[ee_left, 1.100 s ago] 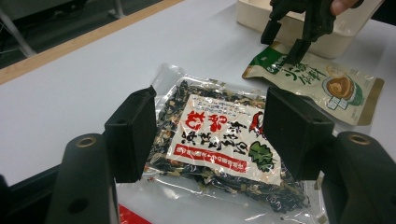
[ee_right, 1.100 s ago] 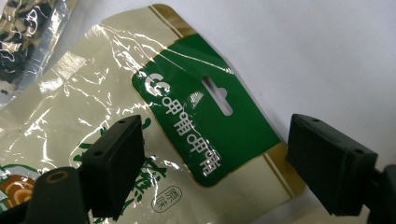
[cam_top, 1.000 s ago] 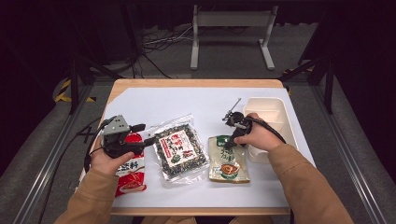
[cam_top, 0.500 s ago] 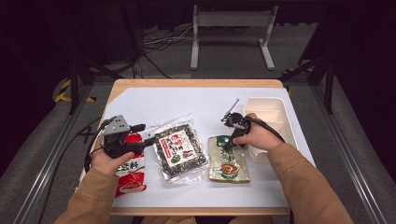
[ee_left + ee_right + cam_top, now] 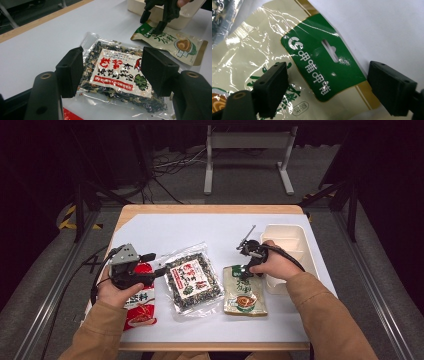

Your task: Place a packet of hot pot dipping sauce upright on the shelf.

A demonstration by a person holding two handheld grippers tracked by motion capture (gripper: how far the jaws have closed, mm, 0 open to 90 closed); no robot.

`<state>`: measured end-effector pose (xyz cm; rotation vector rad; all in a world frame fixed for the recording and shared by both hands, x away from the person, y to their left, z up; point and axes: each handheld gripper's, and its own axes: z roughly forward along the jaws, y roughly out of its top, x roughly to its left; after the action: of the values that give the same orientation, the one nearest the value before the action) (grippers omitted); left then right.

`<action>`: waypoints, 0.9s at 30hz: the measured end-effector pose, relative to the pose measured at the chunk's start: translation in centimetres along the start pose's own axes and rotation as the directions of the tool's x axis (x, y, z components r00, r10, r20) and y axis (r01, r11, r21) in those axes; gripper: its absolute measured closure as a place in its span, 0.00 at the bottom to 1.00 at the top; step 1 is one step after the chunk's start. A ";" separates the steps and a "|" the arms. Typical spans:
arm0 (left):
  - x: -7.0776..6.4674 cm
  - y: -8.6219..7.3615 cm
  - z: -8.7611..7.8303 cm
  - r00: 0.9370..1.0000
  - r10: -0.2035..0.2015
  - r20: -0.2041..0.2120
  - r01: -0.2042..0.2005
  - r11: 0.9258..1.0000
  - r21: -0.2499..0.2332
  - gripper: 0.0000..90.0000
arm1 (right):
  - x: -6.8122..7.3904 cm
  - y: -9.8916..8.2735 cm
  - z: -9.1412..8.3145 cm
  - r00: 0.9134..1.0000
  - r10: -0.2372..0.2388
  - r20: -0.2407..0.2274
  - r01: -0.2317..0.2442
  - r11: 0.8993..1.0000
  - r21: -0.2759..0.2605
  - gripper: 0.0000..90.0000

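Observation:
A cream packet with a green header point(image 5: 244, 292) lies flat right of centre. My right gripper point(image 5: 245, 268) points down at its top end and is open. In the right gripper view one jaw stands over the printed face and the other over the white table past the packet's edge, with the green header point(image 5: 322, 67) between them in my right gripper point(image 5: 329, 87). A clear packet of dark dried bits point(image 5: 192, 282) with a red and white label lies in the middle. My left gripper point(image 5: 156, 266) rests level and open beside it and faces that packet point(image 5: 117, 72).
A red packet point(image 5: 140, 307) lies under the left hand near the table's left edge. A white plastic tray point(image 5: 295, 237) stands at the right, just behind the right hand. The far half of the white table top point(image 5: 200, 230) is bare.

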<state>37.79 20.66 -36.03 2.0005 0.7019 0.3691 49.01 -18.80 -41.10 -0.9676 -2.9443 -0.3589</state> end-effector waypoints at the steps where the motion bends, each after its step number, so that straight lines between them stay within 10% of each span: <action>1: 0.0 0.0 0.0 1.000 0.000 -0.001 0.000 1.000 0.000 0.39 | 0.0 0.0 0.0 1.000 -0.009 0.004 0.009 1.000 0.007 0.23; 7: 0.0 0.0 -0.1 1.000 0.004 -0.004 -0.004 1.000 -0.001 0.39 | 0.8 0.2 -0.6 0.996 -0.066 0.067 0.062 0.996 0.057 0.41; 18: 0.0 0.0 0.0 1.000 0.002 -0.004 -0.002 1.000 0.003 0.39 | 1.5 -0.5 -2.4 0.995 -0.091 0.030 0.090 0.995 0.047 0.63; 27: 0.0 0.0 0.0 1.000 0.000 -0.006 0.000 1.000 0.002 0.39 | 1.5 -0.9 -3.3 0.990 -0.093 -0.103 0.095 0.995 0.022 0.91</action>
<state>37.82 20.69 -36.07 2.0023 0.7066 0.3739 47.06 -19.35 -37.93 -0.7845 -2.9002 -0.3596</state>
